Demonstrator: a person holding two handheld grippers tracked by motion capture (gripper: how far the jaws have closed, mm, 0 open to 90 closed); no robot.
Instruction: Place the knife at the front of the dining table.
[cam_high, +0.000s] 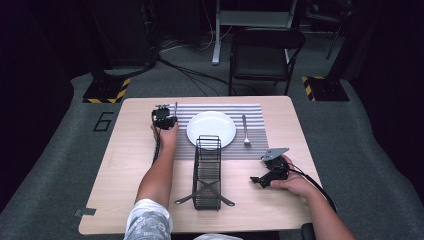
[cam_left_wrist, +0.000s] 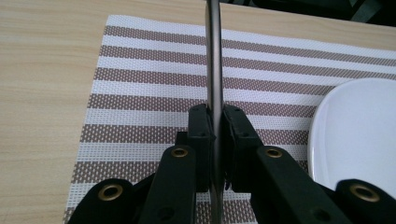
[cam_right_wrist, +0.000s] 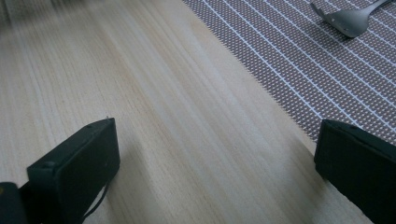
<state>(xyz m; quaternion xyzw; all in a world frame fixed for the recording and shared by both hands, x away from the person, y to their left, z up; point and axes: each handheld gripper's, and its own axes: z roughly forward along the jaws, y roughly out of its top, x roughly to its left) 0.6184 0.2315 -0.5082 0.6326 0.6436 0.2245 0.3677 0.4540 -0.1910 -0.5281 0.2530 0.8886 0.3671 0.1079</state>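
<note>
My left gripper (cam_high: 169, 111) is at the left end of the striped placemat (cam_high: 252, 112), beside the white plate (cam_high: 211, 129). It is shut on a thin metal knife (cam_left_wrist: 214, 70), seen edge-on between the pads and reaching out over the placemat (cam_left_wrist: 149, 93). The plate's rim (cam_left_wrist: 355, 135) lies just to the right of the jaws. My right gripper (cam_high: 260, 179) rests low over the bare wood at the table's right front. Its jaws stand wide open (cam_right_wrist: 215, 154) with nothing between them.
A fork (cam_high: 245, 131) lies on the placemat right of the plate, and its end (cam_right_wrist: 350, 18) lies beyond the right jaws. A black wire rack (cam_high: 207, 172) stands in the middle front of the table. A folding chair (cam_high: 265, 55) stands behind the table.
</note>
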